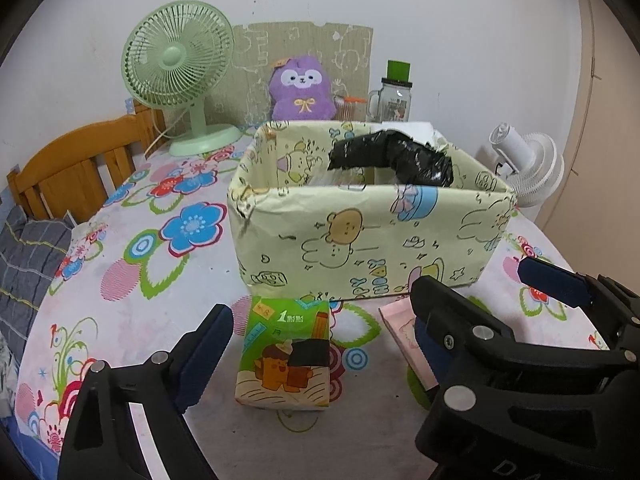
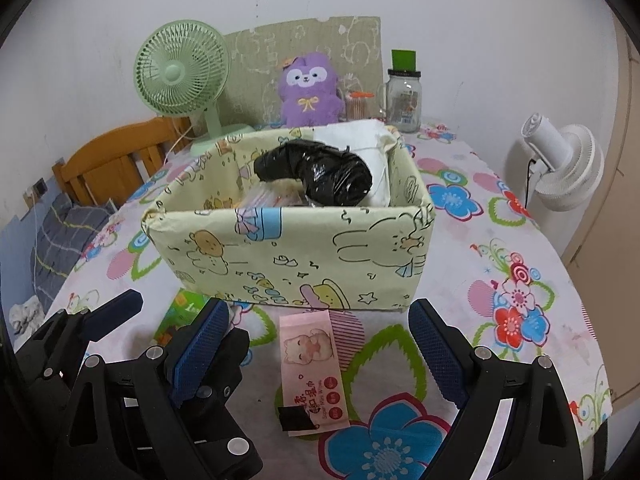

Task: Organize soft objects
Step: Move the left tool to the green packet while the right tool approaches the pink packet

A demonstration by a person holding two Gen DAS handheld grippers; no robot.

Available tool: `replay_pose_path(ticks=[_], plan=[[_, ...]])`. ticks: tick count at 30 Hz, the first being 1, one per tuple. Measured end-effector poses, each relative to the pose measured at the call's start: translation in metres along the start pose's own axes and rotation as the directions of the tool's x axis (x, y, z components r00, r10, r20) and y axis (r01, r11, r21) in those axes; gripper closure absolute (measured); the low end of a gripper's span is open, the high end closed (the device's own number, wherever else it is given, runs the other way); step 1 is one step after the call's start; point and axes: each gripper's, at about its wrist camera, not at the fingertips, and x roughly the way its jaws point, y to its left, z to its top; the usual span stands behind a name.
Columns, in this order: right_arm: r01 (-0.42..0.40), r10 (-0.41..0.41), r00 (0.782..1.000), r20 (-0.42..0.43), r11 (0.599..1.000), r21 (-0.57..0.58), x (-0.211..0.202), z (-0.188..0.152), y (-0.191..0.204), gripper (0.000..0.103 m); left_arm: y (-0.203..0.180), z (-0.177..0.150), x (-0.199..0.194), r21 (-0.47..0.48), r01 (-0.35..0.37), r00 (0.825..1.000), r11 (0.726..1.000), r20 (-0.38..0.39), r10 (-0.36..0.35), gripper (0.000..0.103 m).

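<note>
Table (image 2: 532,248) under a floral cloth, set against a pale wall.

Box (image 1: 360,240), wrapped in yellow cartoon paper, stands mid-table with its top open. Inside: a black plastic bundle (image 2: 320,178) on top, white cloth (image 2: 360,136) behind it toward the far right corner, some clear-wrapped packs (image 2: 268,198) low at the left.

Green tissue pack (image 1: 286,354) lies on the cloth just in front of the box, near its left end. It sits between the fingers of the left gripper (image 1: 316,346), which are spread wide to either side. Pads clear of it, nothing held.

Pink wipes pack (image 2: 314,372) lies flat just right of the green one, also in front of the box, with a black tab at its near end. Right gripper (image 2: 320,358) straddles it the same way, fingers wide apart and not touching it. Empty.

The two grippers are side by side, the inner fingers close together; each one shows at the edge of the other's view.

Back row along the wall: green fan (image 1: 180,80) at left, purple plush (image 1: 300,88) in front of a sheet of cardboard (image 1: 352,52), glass jar (image 1: 394,100) with a green cap. White fan (image 2: 560,164) at the right edge.

Wooden chair (image 1: 76,164) at the left side of the table, grey checked fabric (image 1: 28,256) below it.
</note>
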Motion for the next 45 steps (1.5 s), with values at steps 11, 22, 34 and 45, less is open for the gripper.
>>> replay_pose_path(ticks=[11, 22, 34, 45], plan=[[-0.001, 0.001, 0.998, -0.062, 1.000, -0.003, 0.022, -0.007, 0.000, 0.010, 0.002, -0.008, 0.018, 0.015, -0.007, 0.999, 1.000, -0.052, 0.008, 0.014], [0.009, -0.008, 0.995, -0.103, 1.000, 0.010, 0.040, -0.010, -0.003, 0.010, 0.011, -0.012, 0.034, 0.007, -0.029, 0.995, 1.000, -0.093, 0.030, 0.020], [0.011, -0.011, 0.991, -0.134, 1.000, 0.001, 0.054, -0.009, 0.002, 0.010, 0.015, -0.015, 0.043, 0.009, -0.024, 0.993, 1.000, -0.115, 0.025, 0.032], [0.007, -0.007, 0.991, -0.136, 1.000, 0.002, 0.056, -0.009, 0.006, 0.010, 0.013, -0.017, 0.038, 0.005, -0.011, 0.993, 1.000, -0.116, 0.012, 0.050]])
